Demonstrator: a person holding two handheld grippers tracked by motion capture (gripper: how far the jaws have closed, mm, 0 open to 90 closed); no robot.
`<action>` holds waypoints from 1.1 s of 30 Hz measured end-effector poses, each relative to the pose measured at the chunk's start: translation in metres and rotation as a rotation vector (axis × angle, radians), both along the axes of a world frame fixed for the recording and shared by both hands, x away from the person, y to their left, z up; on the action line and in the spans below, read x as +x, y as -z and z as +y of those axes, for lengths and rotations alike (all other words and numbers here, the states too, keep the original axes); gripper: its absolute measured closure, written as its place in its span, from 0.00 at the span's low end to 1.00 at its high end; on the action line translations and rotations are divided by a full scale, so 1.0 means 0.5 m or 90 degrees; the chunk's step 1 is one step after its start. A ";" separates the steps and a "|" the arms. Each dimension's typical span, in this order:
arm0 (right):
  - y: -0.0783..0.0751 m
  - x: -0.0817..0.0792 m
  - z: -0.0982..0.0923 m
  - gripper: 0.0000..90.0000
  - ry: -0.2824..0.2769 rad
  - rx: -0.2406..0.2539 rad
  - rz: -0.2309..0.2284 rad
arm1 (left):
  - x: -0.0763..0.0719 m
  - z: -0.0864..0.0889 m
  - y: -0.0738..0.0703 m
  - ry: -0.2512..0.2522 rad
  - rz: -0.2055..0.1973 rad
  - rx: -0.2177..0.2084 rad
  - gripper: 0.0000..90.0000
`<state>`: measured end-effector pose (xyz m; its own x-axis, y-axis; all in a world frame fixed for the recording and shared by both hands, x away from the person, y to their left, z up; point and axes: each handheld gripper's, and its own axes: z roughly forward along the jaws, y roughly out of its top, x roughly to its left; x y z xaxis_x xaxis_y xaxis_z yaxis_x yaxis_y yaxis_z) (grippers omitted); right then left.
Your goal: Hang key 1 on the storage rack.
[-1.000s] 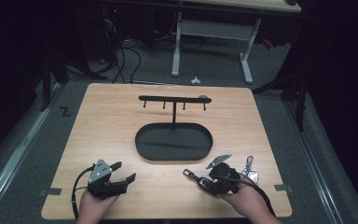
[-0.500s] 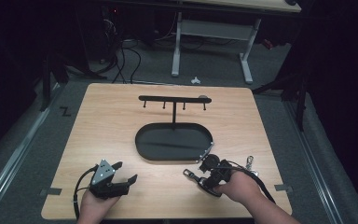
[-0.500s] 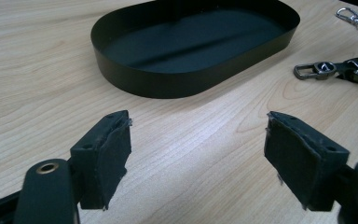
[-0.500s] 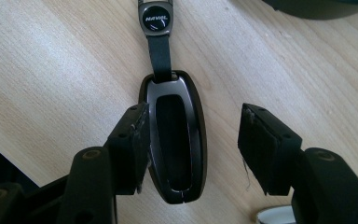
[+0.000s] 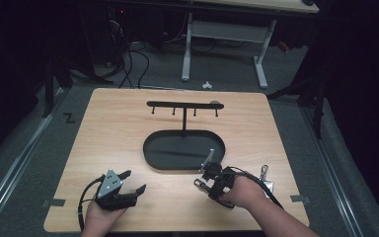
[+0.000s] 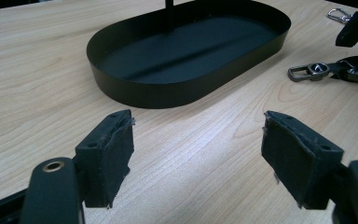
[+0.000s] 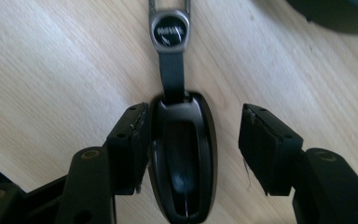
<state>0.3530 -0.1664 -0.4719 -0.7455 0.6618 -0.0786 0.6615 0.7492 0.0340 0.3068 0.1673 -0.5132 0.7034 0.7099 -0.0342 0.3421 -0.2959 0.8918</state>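
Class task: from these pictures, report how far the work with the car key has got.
Done: nothing yet; the rack's hooks look bare and its tray empty. In hand: the right gripper, its jaws having just been opening, straddles the car key, which lies flat on the table, ungripped. Left: closing on it, lifting it, and probably carrying it to the rack.

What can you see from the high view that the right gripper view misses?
The high view alone takes in the hook rack, the oval black tray, the left gripper and another keyring. The right gripper view alone shows close detail: the metal logo tag and a gap beside one pad. Both show the car key fob, the right gripper and the wooden table.
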 end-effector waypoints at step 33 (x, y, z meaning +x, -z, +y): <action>0.035 0.039 0.052 0.88 -0.043 -0.005 0.046 | -0.019 0.035 0.003 -0.019 0.005 0.003 0.29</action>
